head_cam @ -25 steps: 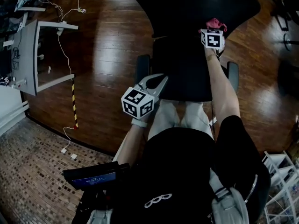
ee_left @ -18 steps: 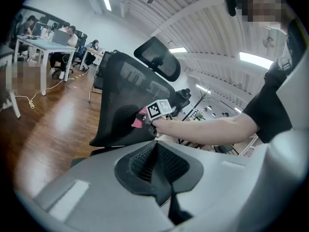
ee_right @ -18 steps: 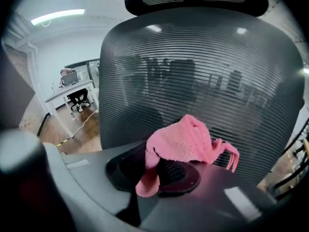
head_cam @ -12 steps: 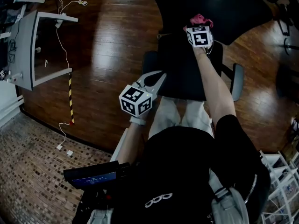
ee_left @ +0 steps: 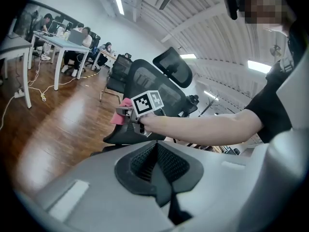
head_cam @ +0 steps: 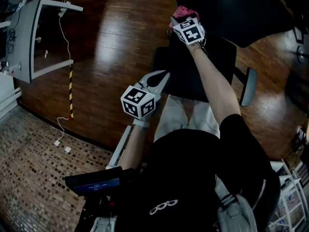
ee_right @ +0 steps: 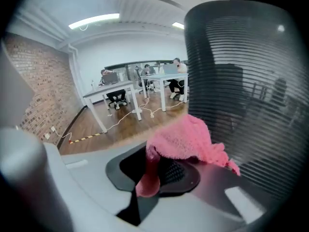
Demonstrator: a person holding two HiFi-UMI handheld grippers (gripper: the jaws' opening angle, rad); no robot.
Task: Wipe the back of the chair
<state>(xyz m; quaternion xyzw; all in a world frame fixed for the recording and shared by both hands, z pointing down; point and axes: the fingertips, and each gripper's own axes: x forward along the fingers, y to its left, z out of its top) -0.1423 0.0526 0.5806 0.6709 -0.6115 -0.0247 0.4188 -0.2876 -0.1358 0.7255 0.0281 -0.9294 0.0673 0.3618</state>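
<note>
Our right gripper (head_cam: 177,19) clamps the cloth (ee_right: 186,137) at the left edge of the chair back (ee_right: 251,81). Our left gripper (head_cam: 163,75), closed and empty, hovers beside the seat (head_cam: 193,76), with open floor (head_cam: 111,47) to its left.

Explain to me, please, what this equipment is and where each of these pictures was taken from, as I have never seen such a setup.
There is no robot here: a person holds a two-jaw gripper in each hand. The top-down picture comes from a camera on the person's head. The other two come from cameras riding on the grippers, looking along their jaws. The right gripper is stretched forward and clamps a pink cloth right beside the black mesh chair back. The left gripper is held near the body, jaws together with nothing between them; its view shows the right arm reaching to the chair. The patterned cubes are part of the grippers. Below is a wooden floor; desks stand in the background.
</note>
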